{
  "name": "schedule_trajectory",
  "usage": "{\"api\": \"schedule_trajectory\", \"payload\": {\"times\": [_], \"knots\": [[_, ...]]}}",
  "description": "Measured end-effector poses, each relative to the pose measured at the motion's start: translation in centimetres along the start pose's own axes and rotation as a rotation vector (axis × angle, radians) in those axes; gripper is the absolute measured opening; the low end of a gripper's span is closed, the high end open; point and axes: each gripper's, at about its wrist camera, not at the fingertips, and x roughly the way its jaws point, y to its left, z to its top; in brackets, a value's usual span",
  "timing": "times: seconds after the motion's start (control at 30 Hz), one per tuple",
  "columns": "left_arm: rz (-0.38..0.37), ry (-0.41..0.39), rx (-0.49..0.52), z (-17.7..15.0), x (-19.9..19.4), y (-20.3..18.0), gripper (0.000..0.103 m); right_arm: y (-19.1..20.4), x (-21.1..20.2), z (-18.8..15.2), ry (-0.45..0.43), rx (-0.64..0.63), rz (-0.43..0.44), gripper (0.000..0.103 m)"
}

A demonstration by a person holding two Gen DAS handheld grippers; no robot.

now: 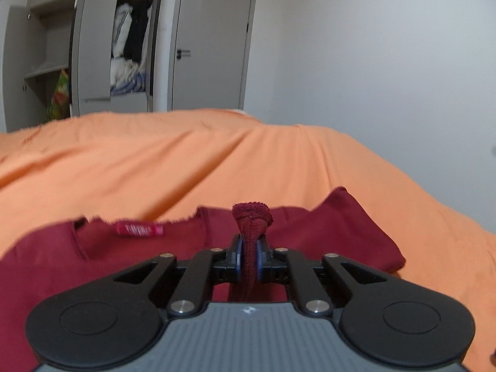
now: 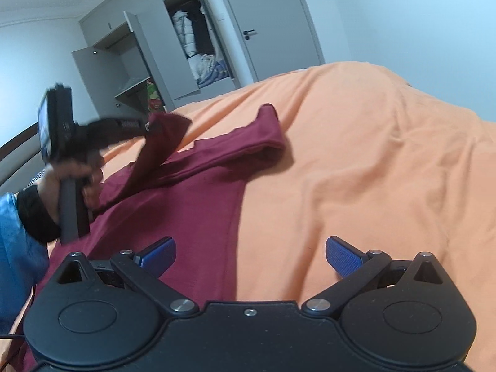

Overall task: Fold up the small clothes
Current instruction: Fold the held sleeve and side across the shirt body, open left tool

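Right gripper (image 2: 250, 259): nearest to me, jaws spread wide with nothing between them; the left blue pad hangs over the shirt's side edge, the right one over bare bedcover.
Maroon shirt (image 2: 173, 217): lies spread on the bed, front part flat, one sleeve (image 2: 266, 138) stretched out away from the body and lying on the cover.
Left gripper (image 1: 250, 252): blue pads pinching a bunched, ribbed edge of the maroon shirt; the fabric stands up in a tuft above the fingertips and trails down below them.
Left hand (image 2: 73, 175): wrapped around the gripper's handle, a dark cuff and a blue sleeve behind it, blurred; it holds the lifted cloth above the shirt's left side.
Label (image 1: 139, 228): a pink-red tag at the neckline, just beyond the pinched fold; its print is too blurred to read.
Bedcover (image 1: 155, 161): orange, softly wrinkled, carrying the shirt.
Wardrobe (image 1: 93, 46): grey, against the far wall, doors open, pale and dark clothes piled inside.
Door (image 1: 210, 43): closed, beside the wardrobe, dark handle.
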Motion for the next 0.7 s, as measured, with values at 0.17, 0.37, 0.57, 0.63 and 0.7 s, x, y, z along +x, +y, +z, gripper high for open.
{"api": "schedule_trajectory", "payload": {"times": [0.17, 0.37, 0.57, 0.63, 0.7], "knots": [[-0.009, -0.030, -0.020, 0.6, -3.5, -0.5, 0.082, -0.3, 0.5, -0.2, 0.012, 0.017, 0.003, 0.102], [0.062, -0.012, -0.049, 0.8, -6.9, 1.8, 0.097, 0.4, 2.0, -0.1, 0.029, 0.025, 0.039, 0.102], [0.271, -0.047, -0.116, -0.5, -13.9, 8.1, 0.102, 1.9, 4.1, 1.0, 0.035, -0.031, 0.087, 0.102], [0.349, -0.052, -0.166, -1.1, -15.6, 11.3, 0.102, 2.6, 5.0, 2.1, 0.031, -0.048, 0.108, 0.102], [0.420, -0.046, -0.223, -1.7, -16.9, 14.6, 0.102, 3.3, 6.2, 3.3, 0.025, -0.070, 0.139, 0.102]]}}
